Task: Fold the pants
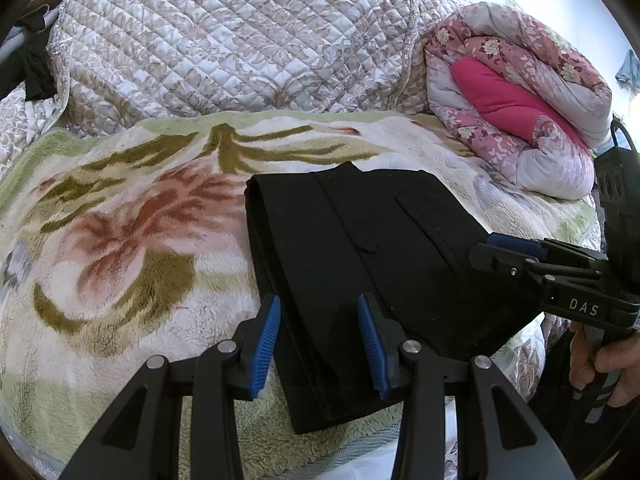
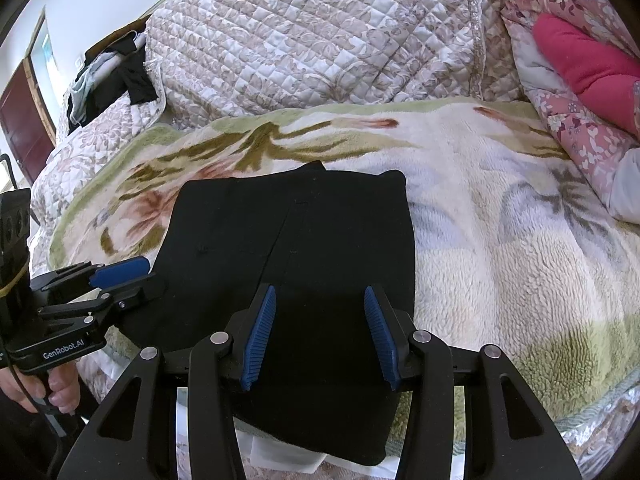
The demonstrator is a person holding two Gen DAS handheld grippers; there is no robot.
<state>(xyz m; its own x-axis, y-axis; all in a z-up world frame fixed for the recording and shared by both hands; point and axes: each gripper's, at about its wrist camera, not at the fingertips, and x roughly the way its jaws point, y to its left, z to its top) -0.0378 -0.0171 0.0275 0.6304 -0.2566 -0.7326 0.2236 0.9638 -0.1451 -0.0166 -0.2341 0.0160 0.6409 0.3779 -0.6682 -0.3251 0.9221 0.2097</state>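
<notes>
The black pants (image 1: 380, 240) lie folded into a flat rectangle on a fluffy floral blanket (image 1: 120, 240), a pocket slit facing up. My left gripper (image 1: 319, 308) hovers over the near left part of the pants, blue pads apart with nothing pinched between them. My right gripper (image 2: 320, 296) stands open over the near edge of the pants (image 2: 300, 232), which reach the bed's front edge. Each gripper shows in the other's view: the right gripper (image 1: 504, 248) at the pants' right side, the left gripper (image 2: 120, 276) at their left side. Neither holds cloth.
A quilted beige bedspread (image 1: 240, 40) rises behind the blanket. A rolled pink floral duvet (image 1: 520, 100) lies at the back right. Dark clothes (image 2: 112, 80) hang at the far left near a brown door (image 2: 20, 128). A person's hand (image 1: 600, 360) grips the right handle.
</notes>
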